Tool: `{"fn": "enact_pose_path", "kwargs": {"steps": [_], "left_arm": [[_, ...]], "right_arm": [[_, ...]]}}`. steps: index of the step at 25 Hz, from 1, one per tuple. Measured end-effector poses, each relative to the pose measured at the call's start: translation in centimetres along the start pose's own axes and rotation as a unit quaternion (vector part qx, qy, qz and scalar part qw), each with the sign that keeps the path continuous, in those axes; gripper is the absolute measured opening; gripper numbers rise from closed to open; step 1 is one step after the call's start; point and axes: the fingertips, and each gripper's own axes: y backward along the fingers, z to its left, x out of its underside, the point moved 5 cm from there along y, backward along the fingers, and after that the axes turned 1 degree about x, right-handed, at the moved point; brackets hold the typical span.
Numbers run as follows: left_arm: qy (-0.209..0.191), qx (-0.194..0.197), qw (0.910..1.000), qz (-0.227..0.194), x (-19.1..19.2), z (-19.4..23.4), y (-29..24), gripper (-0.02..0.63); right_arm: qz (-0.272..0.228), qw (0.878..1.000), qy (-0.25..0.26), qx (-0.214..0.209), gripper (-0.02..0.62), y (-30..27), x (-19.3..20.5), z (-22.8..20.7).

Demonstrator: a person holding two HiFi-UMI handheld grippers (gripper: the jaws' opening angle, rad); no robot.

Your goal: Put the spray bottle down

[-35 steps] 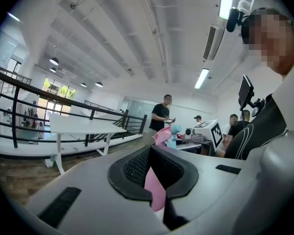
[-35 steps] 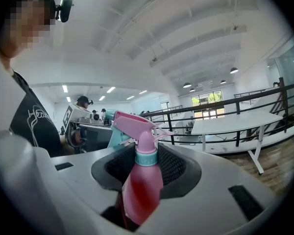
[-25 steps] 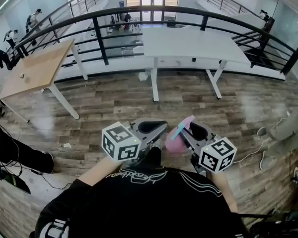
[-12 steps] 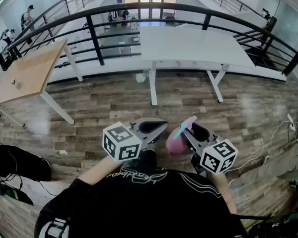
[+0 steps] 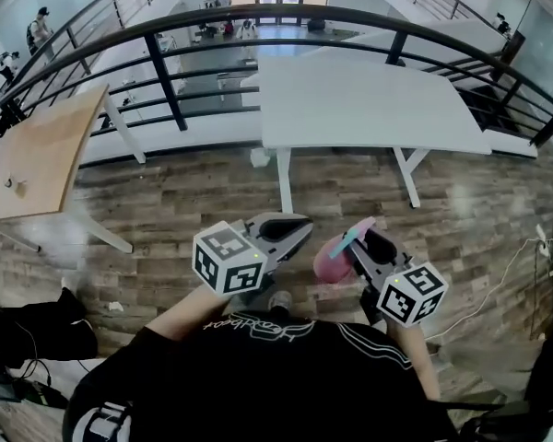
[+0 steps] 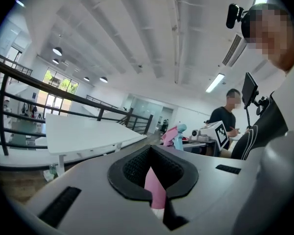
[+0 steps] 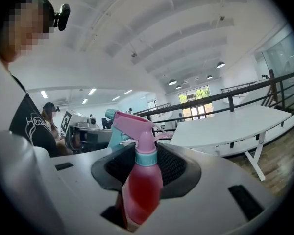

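Stepping nearer the white table (image 5: 369, 109), we keep the pink spray bottle (image 7: 142, 185) clamped in the right claw (image 5: 355, 244), not yet put down; the left claw (image 5: 290, 228) pinches a thin pink strip (image 6: 154, 187).

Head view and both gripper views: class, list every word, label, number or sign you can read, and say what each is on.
"Hea": the start of white script on the black shirt, right gripper view; the rest is hidden. In the head view it is too warped to read.
Marker cubes: square patterns only, no letters.
Spray bottle: no label showing.
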Motion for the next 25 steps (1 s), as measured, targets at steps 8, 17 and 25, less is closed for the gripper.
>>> {"fn": "enact_pose_path", "kwargs": {"steps": [8, 17, 25], "left_arm": [[0.006, -0.007, 1.0000, -0.001, -5.5, 12.5, -3.3, 0.008], [0.007, -0.014, 0.9999, -0.002, -6.9, 18.0, -4.6, 0.008], [0.012, -0.029, 0.9995, -0.002, -6.6, 20.4, -6.0, 0.008]], "right_arm": [[0.000, 1.000, -0.002, 0.011, 0.141, -10.7, -5.7, -6.7], [0.003, 1.000, 0.004, 0.007, 0.141, -15.6, -7.1, -9.6], [0.015, 0.999, 0.028, 0.002, 0.141, -17.7, -6.7, -12.0]]}}
